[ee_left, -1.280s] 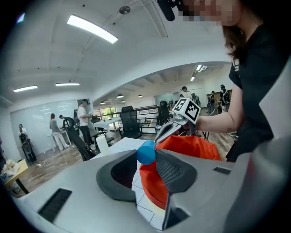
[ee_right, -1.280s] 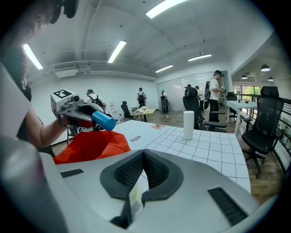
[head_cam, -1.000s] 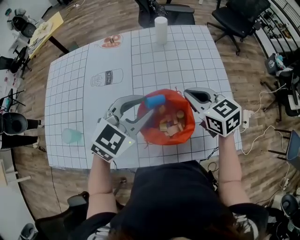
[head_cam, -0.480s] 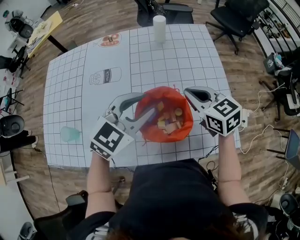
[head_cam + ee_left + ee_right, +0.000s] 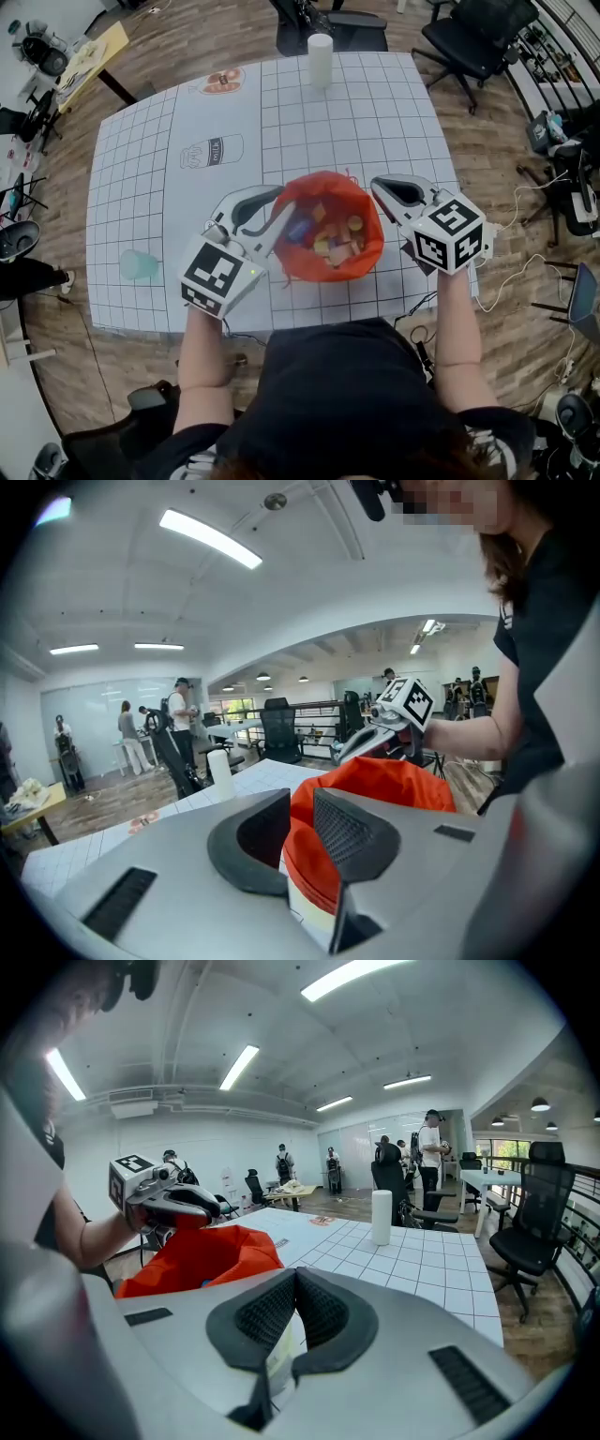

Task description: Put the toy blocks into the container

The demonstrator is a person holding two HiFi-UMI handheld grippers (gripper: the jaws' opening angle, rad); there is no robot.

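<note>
An orange bag (image 5: pixel 330 182) stands open on the gridded table mat, with several wooden blocks (image 5: pixel 339 246) inside. A blue block (image 5: pixel 298 228) lies among them near the left wall. My left gripper (image 5: pixel 284 200) reaches over the bag's left rim. Its jaws have just been closing and stand a little apart, both pads bare, with the orange fabric (image 5: pixel 394 780) showing through the gap of the left gripper (image 5: pixel 302 803). My right gripper (image 5: pixel 377 186) is at the bag's right rim. In the right gripper view that gripper (image 5: pixel 295 1281) is shut on a thin pale edge of the bag (image 5: pixel 206 1260).
A white cylinder (image 5: pixel 321 47) stands at the table's far edge, and a teal cup (image 5: pixel 139 266) sits near the front left corner. Printed pictures, one of milk (image 5: pixel 214 153), mark the mat. Office chairs (image 5: pixel 478 33) stand beyond the table on the wooden floor.
The blue block has left my left gripper's jaws and now lies in the bag. Those jaws opened, then narrowed, and the gripper drew back slightly left. The right gripper stayed put.
</note>
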